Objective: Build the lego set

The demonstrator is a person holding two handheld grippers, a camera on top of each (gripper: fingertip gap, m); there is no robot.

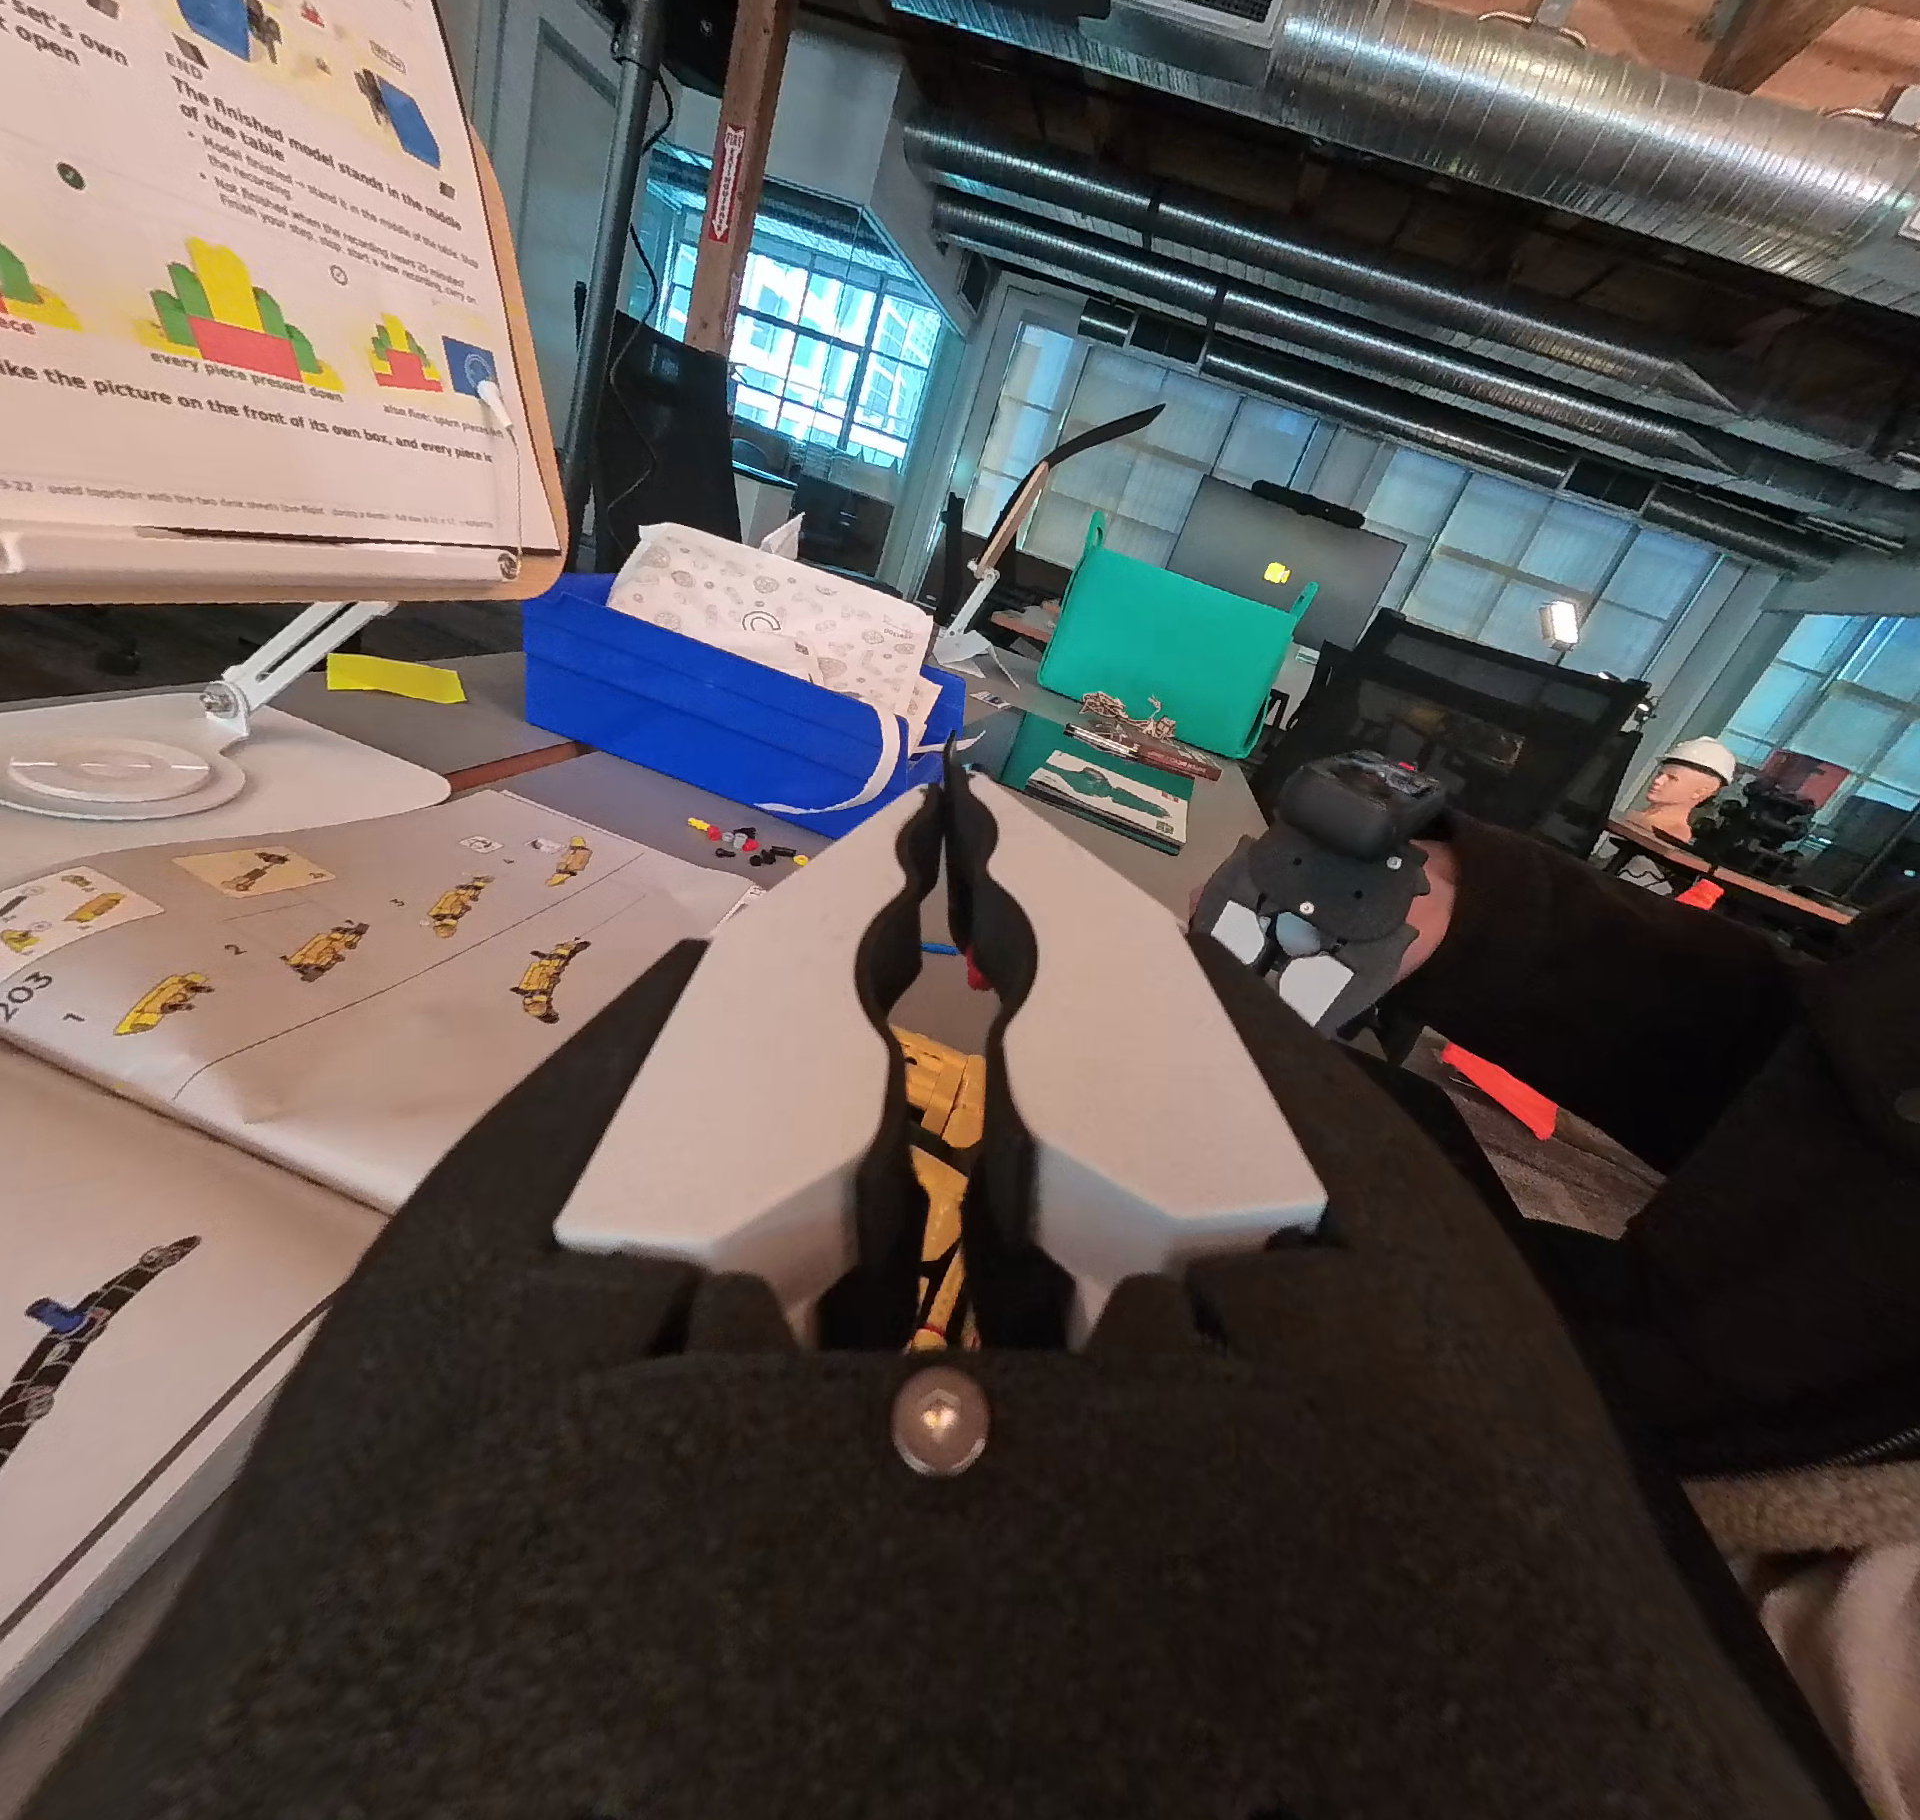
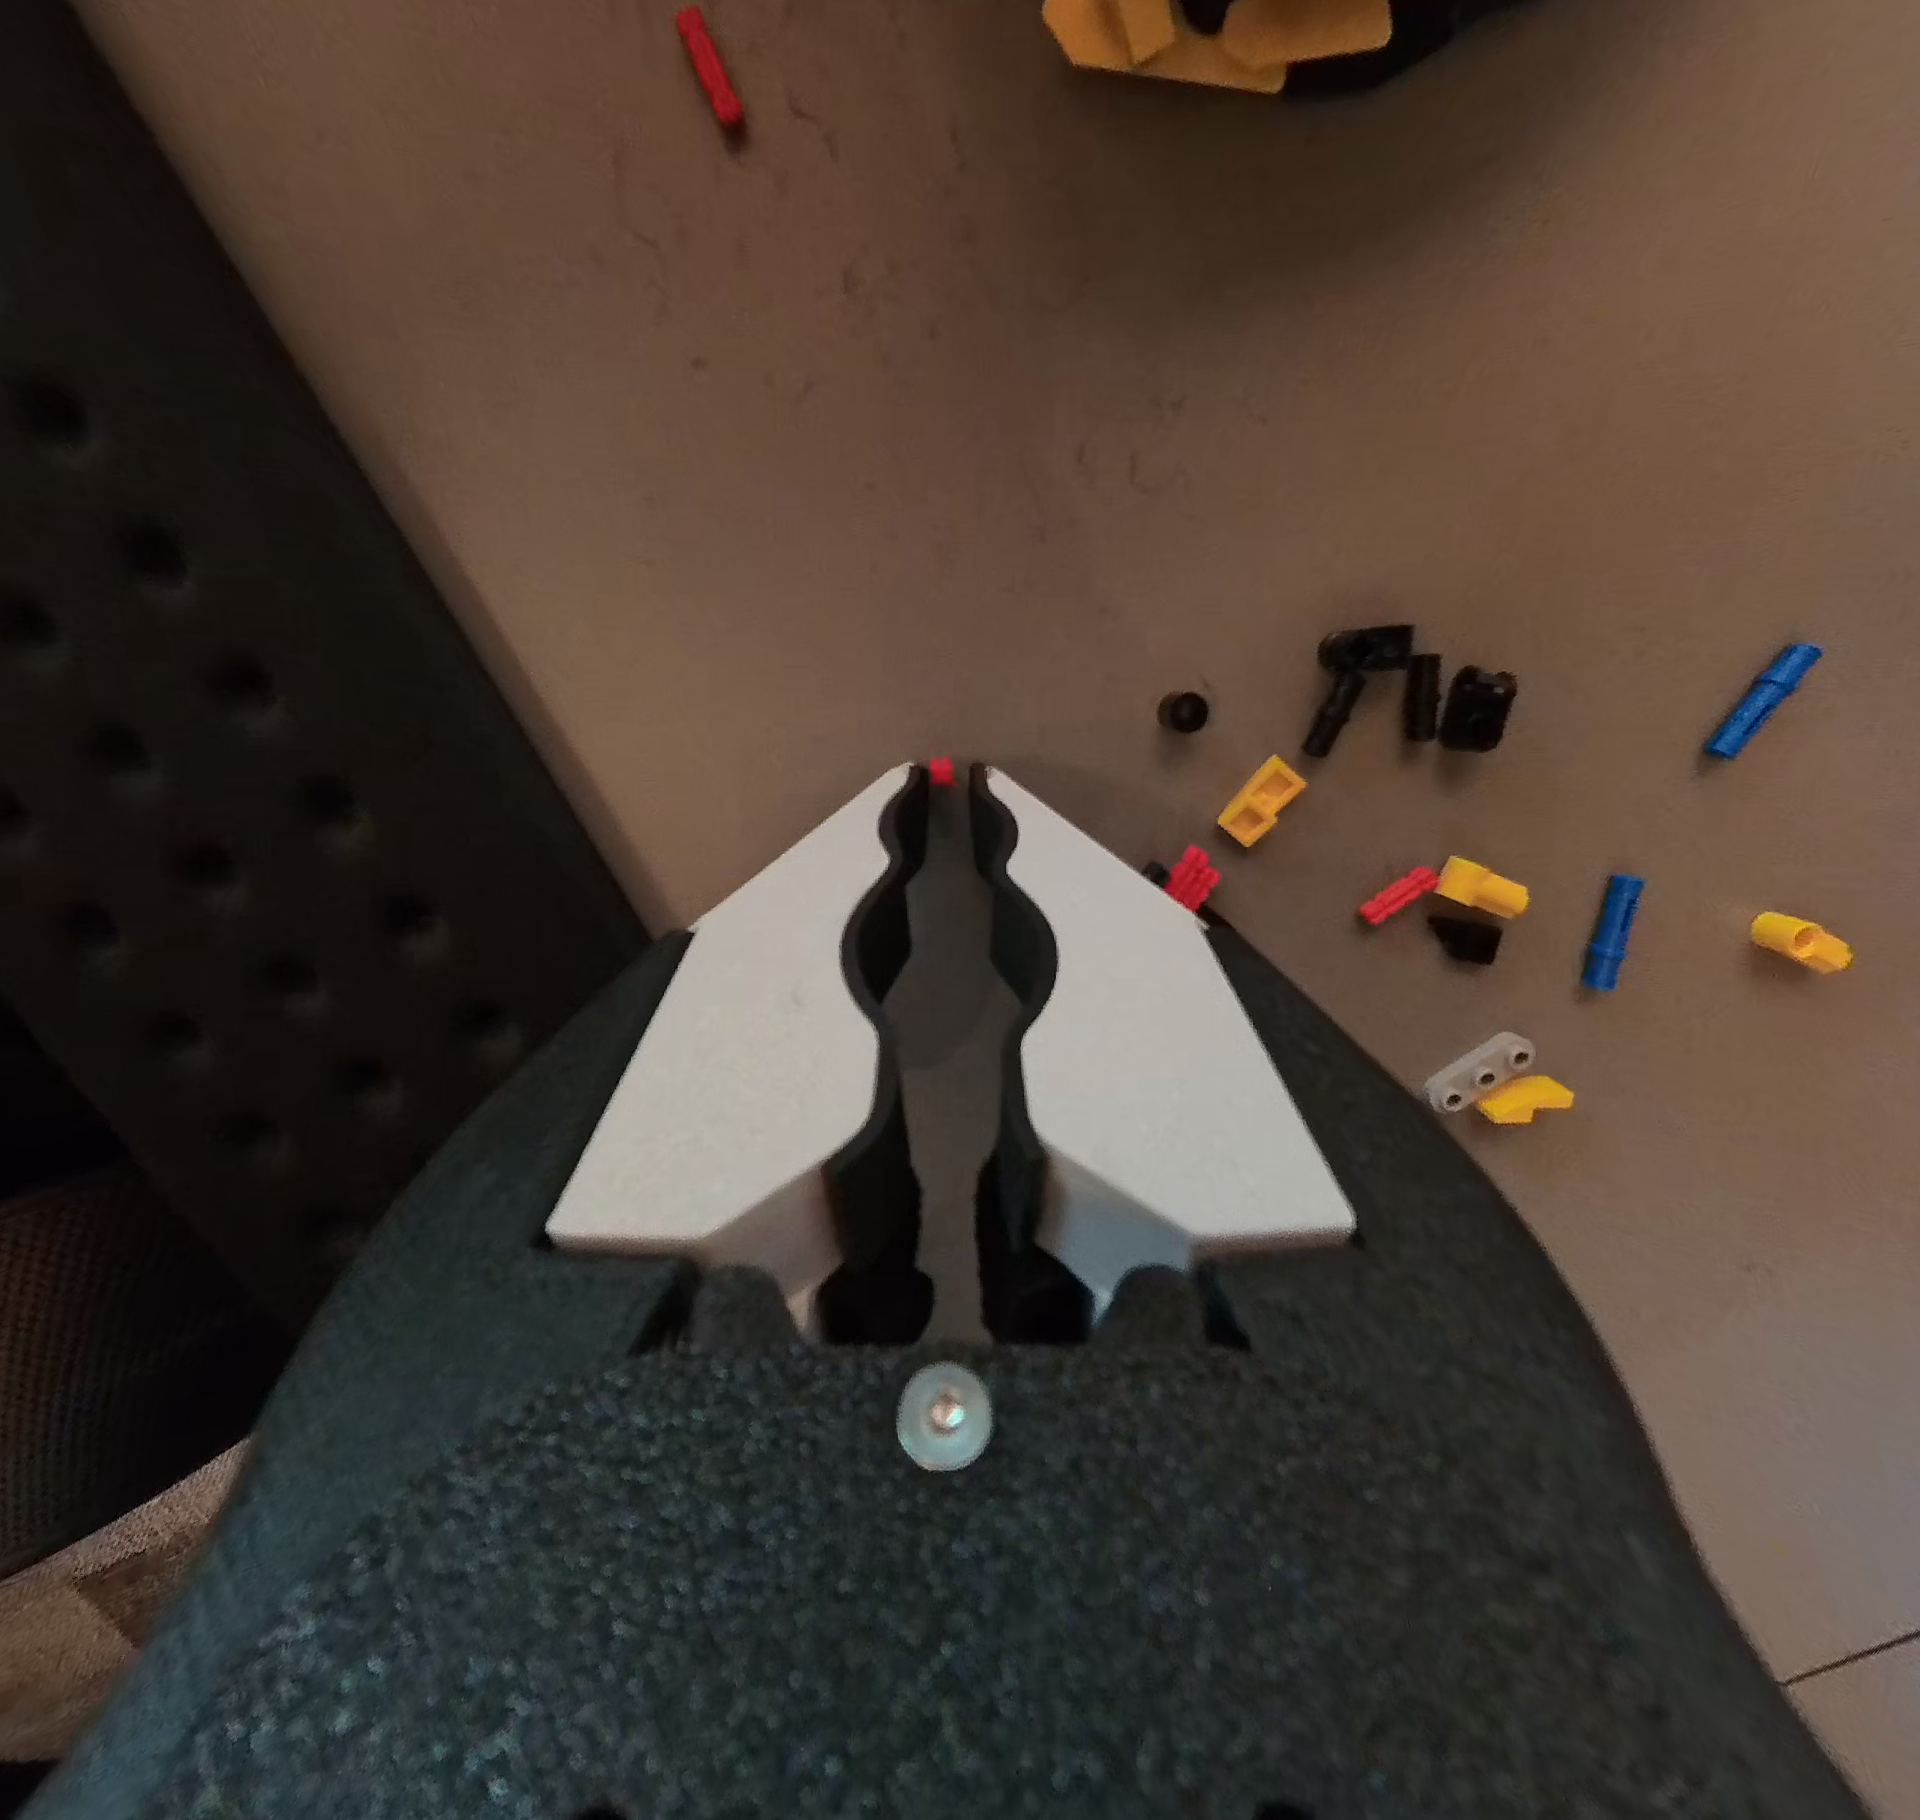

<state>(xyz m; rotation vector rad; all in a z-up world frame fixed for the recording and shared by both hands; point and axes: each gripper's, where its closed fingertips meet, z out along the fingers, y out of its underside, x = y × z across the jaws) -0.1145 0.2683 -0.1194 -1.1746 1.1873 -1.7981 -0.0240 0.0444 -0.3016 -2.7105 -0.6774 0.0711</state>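
At frame centre, the right claw (image 2: 943,771) pinches a small red lego pin (image 2: 941,769) above the grey bench (image 2: 831,420); the left claw (image 1: 948,783), tips together, grips the yellow lego model (image 1: 940,1095) lower down.

The left gripper (image 1: 948,783) tilts upward, its jaws pressed nearly together with the black pads meeting at the tips. The right gripper (image 2: 943,771) points down toward the table, its jaws drawn close, pinching a small red piece (image 2: 941,770) at the tips. In the left wrist view it sits off to the right, held by a dark-sleeved arm (image 1: 1621,981).
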